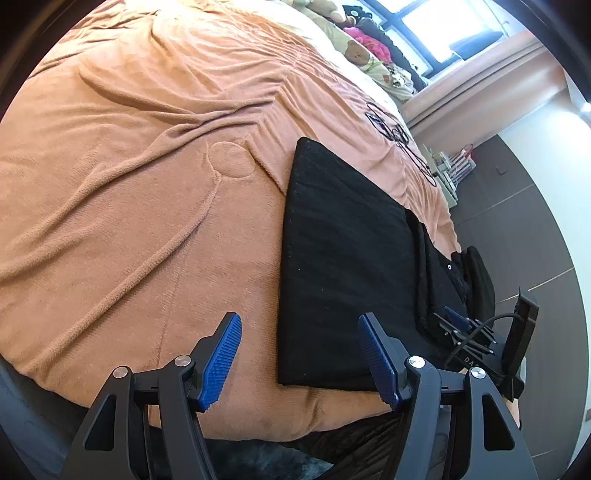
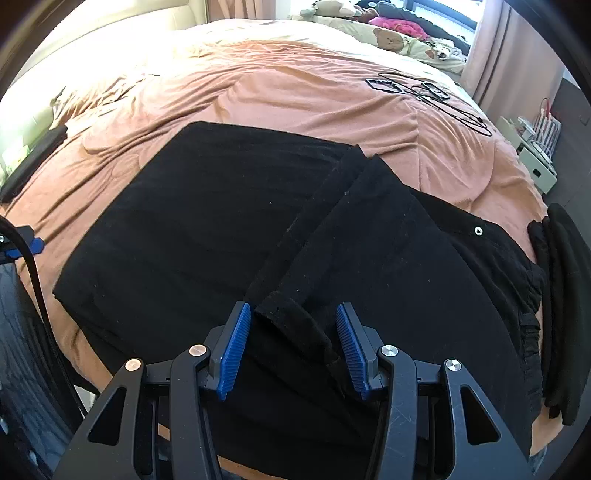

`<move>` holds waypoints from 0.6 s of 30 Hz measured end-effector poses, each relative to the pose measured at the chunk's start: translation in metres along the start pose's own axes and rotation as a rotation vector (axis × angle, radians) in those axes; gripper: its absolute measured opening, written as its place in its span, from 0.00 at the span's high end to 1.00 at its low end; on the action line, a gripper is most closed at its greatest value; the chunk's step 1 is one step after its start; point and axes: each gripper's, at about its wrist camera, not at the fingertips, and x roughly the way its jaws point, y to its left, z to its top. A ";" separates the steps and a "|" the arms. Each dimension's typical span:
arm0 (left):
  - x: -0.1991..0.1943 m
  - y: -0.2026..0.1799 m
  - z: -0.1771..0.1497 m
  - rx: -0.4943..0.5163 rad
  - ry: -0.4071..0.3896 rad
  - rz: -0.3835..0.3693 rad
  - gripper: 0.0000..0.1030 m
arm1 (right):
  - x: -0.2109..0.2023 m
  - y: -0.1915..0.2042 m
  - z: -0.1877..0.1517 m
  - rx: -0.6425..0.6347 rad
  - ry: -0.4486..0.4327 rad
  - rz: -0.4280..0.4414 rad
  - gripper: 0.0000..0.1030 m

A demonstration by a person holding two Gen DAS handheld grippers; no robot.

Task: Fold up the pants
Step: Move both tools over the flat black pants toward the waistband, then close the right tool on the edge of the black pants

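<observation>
Black pants (image 2: 207, 229) lie flat on the orange blanket (image 2: 295, 85), one leg doubled back over the rest. Its hem cuff (image 2: 291, 314) sits between the blue fingers of my right gripper (image 2: 293, 349), which is open; the pads stand apart from the cloth on both sides. In the left wrist view the pants (image 1: 347, 251) form a dark rectangle at right. My left gripper (image 1: 299, 356) hangs open over their near left corner, with mostly blanket (image 1: 147, 184) between its fingers. The right gripper (image 1: 461, 328) shows beyond, low on the pants.
Dark cables and small devices (image 2: 424, 92) lie on the far right of the bed. Soft toys and clothes (image 2: 391, 29) are heaped by the window. Another folded black garment (image 2: 565, 295) sits at the bed's right edge. A white rack (image 2: 535, 147) stands on the floor.
</observation>
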 end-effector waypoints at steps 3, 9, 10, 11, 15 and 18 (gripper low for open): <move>-0.001 0.000 -0.001 -0.001 0.000 0.003 0.34 | -0.001 0.004 0.001 -0.022 0.000 -0.021 0.62; -0.005 -0.004 -0.001 0.008 -0.008 0.003 0.34 | -0.024 -0.002 0.006 -0.045 -0.059 -0.004 0.88; -0.006 -0.004 -0.001 0.008 -0.009 0.003 0.34 | -0.029 -0.006 0.008 -0.039 -0.071 0.008 0.89; -0.007 -0.004 -0.002 0.008 -0.011 0.003 0.34 | -0.035 -0.011 0.009 -0.032 -0.081 0.016 0.89; -0.008 -0.006 -0.001 0.006 -0.016 -0.001 0.34 | -0.060 -0.036 0.012 0.007 -0.130 0.033 0.89; -0.008 -0.006 -0.001 0.006 -0.017 -0.010 0.34 | -0.078 -0.058 0.014 0.030 -0.164 0.020 0.89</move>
